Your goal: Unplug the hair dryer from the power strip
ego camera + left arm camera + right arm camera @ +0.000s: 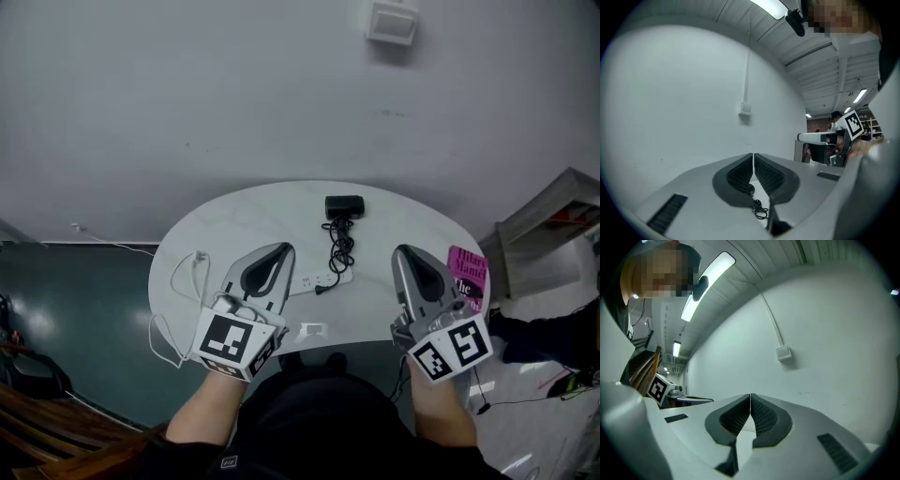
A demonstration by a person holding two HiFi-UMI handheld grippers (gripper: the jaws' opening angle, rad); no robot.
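Observation:
In the head view a black hair dryer [344, 206] lies at the far side of a white oval table [234, 220]. Its black cord [339, 246] runs in loose coils toward me to a white power strip [319, 279], where the black plug end [322, 289] sits. My left gripper [286, 248] hovers just left of the strip, jaws shut and empty. My right gripper [401, 251] hovers to the strip's right, also shut and empty. The left gripper view shows the pads [740, 173] closed together, with the cord [759, 208] below them. In the right gripper view the pads [761, 416] meet with nothing between.
A pink book [468, 275] lies at the table's right edge. A white cable [187, 272] loops over the left edge. A white box [392, 22] is mounted on the wall behind. Grey shelving [548, 216] stands at the right, dark wooden furniture [37, 412] at the lower left.

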